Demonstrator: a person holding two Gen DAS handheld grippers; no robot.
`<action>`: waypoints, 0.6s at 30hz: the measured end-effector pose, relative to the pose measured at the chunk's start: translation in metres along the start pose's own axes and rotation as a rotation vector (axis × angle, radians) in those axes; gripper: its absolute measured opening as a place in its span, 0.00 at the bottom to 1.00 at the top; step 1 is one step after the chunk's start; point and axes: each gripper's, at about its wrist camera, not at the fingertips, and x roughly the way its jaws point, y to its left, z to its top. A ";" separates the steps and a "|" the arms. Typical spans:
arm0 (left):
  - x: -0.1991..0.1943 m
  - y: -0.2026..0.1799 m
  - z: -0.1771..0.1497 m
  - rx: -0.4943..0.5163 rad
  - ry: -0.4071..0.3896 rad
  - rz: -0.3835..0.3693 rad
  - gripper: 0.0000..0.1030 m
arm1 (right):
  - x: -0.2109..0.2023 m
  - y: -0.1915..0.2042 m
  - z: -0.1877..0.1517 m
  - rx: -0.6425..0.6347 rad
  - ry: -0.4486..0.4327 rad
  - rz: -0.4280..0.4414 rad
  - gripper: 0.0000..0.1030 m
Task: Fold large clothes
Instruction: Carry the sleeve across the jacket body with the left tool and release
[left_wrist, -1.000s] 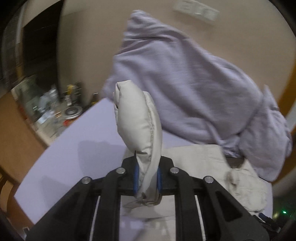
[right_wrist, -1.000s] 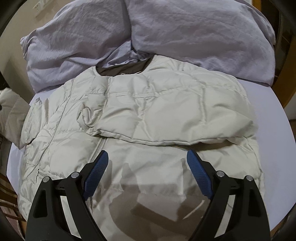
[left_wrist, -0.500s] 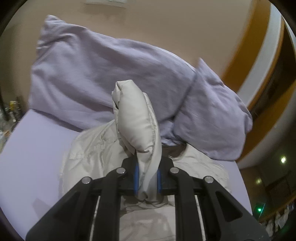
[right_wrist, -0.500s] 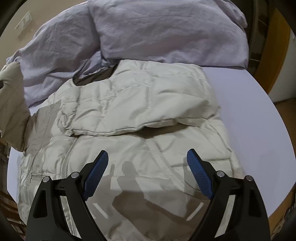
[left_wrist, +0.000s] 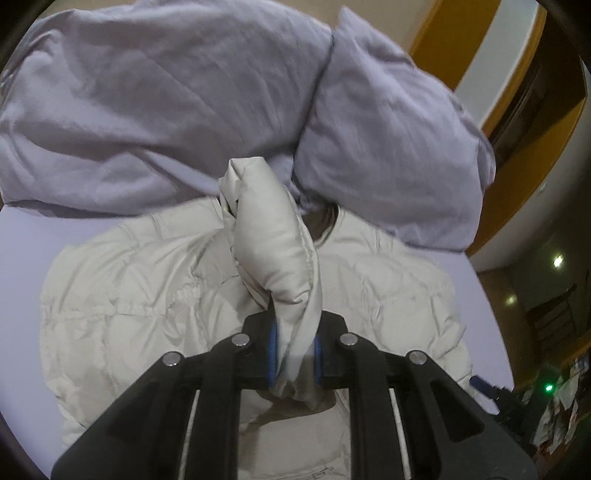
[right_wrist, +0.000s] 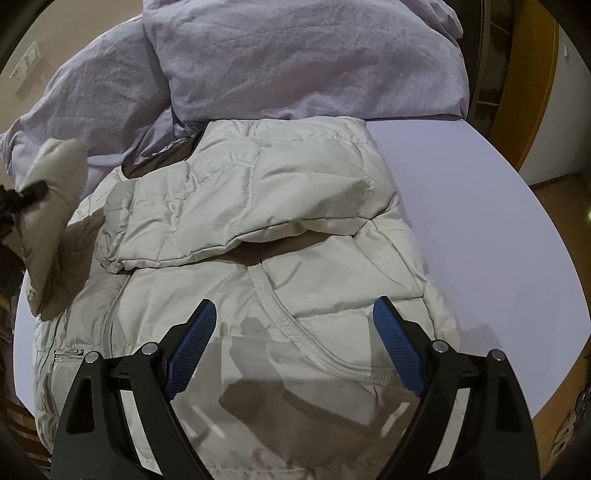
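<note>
A cream quilted puffer jacket (right_wrist: 258, 229) lies spread on a pale lilac bed, its dark-lined collar toward the pillows. One sleeve (right_wrist: 229, 221) is folded across the chest. My left gripper (left_wrist: 295, 354) is shut on the cuff end of the other sleeve (left_wrist: 273, 243), which stands up puffy above the jacket body (left_wrist: 129, 295). That lifted sleeve (right_wrist: 51, 192) shows at the left edge of the right wrist view. My right gripper (right_wrist: 293, 347) hovers open over the jacket's lower front, nothing between its blue pads (right_wrist: 192, 343).
Two lilac pillows (left_wrist: 159, 103) (right_wrist: 306, 59) lie at the head of the bed against a beige wall. The bare sheet (right_wrist: 498, 229) stretches to the right of the jacket. Wooden floor and door frame (right_wrist: 535, 110) lie beyond the bed's right edge.
My left gripper has carried the held sleeve from the bed's left side inward, over the jacket's chest. The right gripper shifted slightly and stays open.
</note>
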 end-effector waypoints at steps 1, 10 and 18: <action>0.004 -0.001 -0.002 0.003 0.011 0.002 0.17 | 0.000 0.000 0.000 0.000 0.001 0.000 0.86; 0.010 -0.007 -0.006 0.045 0.013 0.027 0.52 | 0.002 0.001 0.000 0.005 -0.001 0.002 0.86; 0.031 -0.004 -0.008 0.064 0.038 0.087 0.52 | 0.001 -0.003 0.000 0.014 -0.001 -0.008 0.86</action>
